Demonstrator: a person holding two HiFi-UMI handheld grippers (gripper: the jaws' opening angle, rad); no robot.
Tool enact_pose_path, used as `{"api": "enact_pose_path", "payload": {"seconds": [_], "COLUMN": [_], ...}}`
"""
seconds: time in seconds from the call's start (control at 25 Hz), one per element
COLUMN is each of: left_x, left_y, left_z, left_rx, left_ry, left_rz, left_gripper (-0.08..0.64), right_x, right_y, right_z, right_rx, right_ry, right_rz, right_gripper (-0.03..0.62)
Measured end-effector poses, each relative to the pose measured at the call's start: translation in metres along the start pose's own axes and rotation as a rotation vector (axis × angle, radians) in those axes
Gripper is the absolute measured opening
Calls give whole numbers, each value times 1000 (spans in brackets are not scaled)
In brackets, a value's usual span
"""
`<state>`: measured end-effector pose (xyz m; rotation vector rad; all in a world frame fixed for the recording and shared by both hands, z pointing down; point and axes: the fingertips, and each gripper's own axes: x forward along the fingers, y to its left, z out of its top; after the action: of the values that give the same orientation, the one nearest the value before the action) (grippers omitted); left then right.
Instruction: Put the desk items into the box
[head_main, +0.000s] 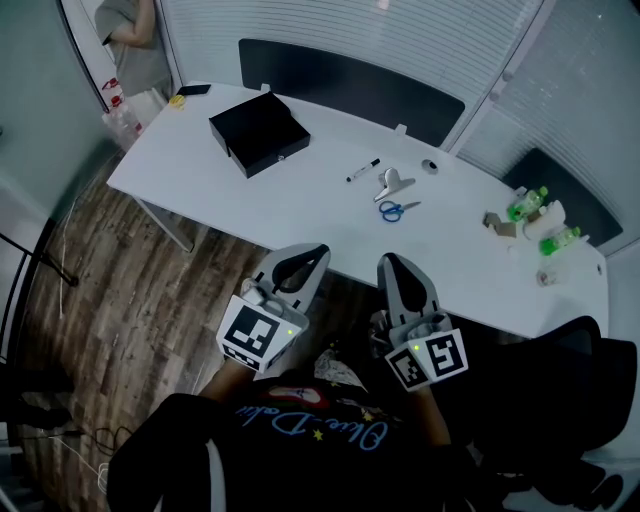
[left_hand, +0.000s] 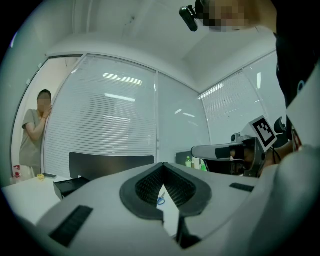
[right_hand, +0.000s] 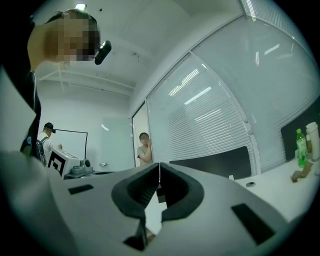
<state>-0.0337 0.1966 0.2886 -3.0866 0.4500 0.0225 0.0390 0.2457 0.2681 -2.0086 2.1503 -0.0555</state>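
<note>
The black box (head_main: 258, 132) sits toward the far left of the table (head_main: 190, 185), well apart from everything that has to go into it. Whether it is open I cannot tell. The left gripper (head_main: 318, 248) hovers just off the table's near edge, its fingers (left_hand: 150, 186) pressed tip to tip with nothing between them.

Past that edge, toward the middle of the table, lies the marker (head_main: 363, 170), its long axis running diagonally from near-left to far-right. A pale grey stapler-like item (head_main: 393, 183) lies just beside it. The blue-handled scissors (head_main: 398, 210) are nearest the near edge, handles to the left and blades pointing right.

The right gripper (head_main: 390, 258) also hangs off the near edge, its fingers (right_hand: 175, 187) likewise closed and empty. The scissors lie almost straight ahead of it and a little further from the left gripper, so the right hand looks the nearer for a first pick. Its fingers would have to open first. They already point roughly across the scissors' long axis, so little turning seems needed, and nothing stands between them and the scissors. The carry to the box would then run left over bare table, past the marker.

Further right, a small tape roll (head_main: 430, 166) lies toward the far edge, and green bottles (head_main: 527, 203) crowd the right end, out of the way. A black chair (head_main: 590, 370) stands off the near right corner.
</note>
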Motion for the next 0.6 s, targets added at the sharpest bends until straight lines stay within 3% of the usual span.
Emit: {"api": "enact_pose_path", "payload": {"seconds": [0.6], "left_x": [37], "left_y": [11], "left_z": [2], "left_rx": [34], "left_ry": [8], "left_rz": [49], "left_gripper": [8], "right_x": [28], "right_y": [-35], "right_z": [1], "right_rx": [21], "right_ry": [-4], "right_rz": [74], "right_gripper": [11]}}
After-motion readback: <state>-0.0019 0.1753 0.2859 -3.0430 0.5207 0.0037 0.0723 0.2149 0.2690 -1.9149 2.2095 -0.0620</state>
